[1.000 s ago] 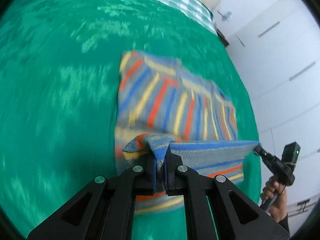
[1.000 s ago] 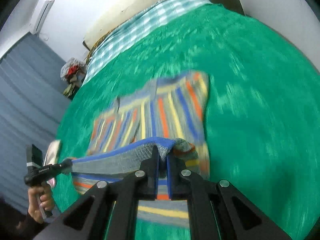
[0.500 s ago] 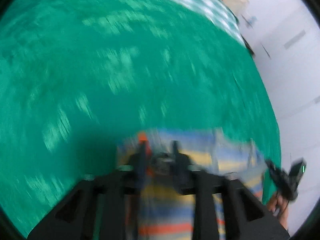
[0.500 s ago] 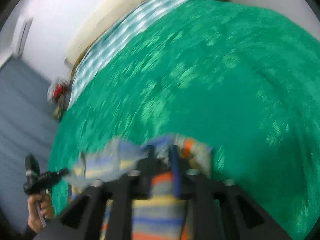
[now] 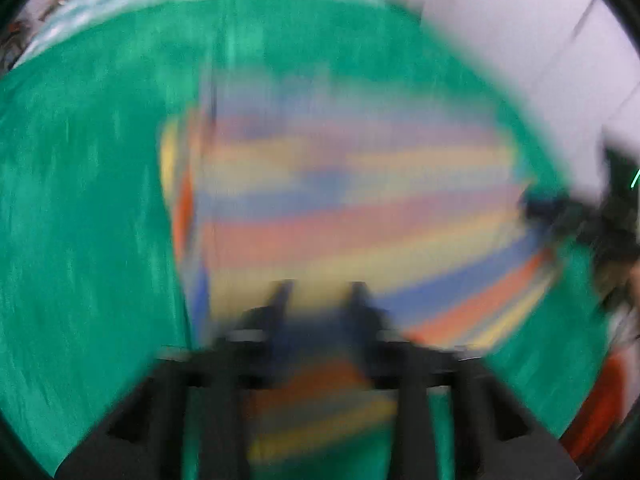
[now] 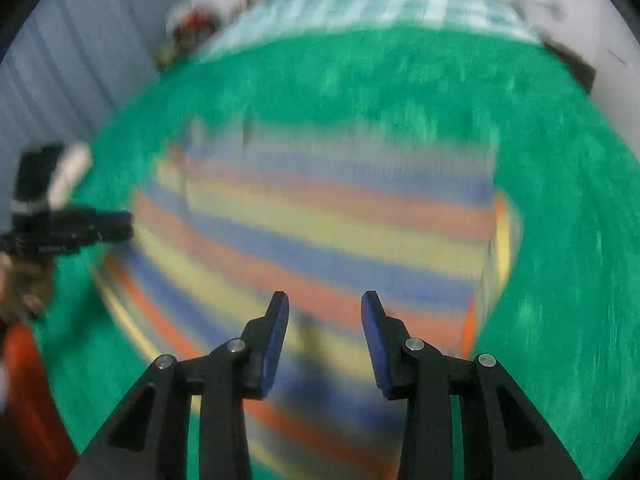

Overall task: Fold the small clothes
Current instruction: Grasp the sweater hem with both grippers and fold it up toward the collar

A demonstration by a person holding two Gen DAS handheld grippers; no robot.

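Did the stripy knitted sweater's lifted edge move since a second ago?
Yes. The striped sweater edge, earlier lifted, now lies folded flat on the green blanket; the right gripper has just opened, empty.

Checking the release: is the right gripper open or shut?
Open. The right gripper shows a clear gap between its blue pads, nothing pinched; the striped garment lies flat below.
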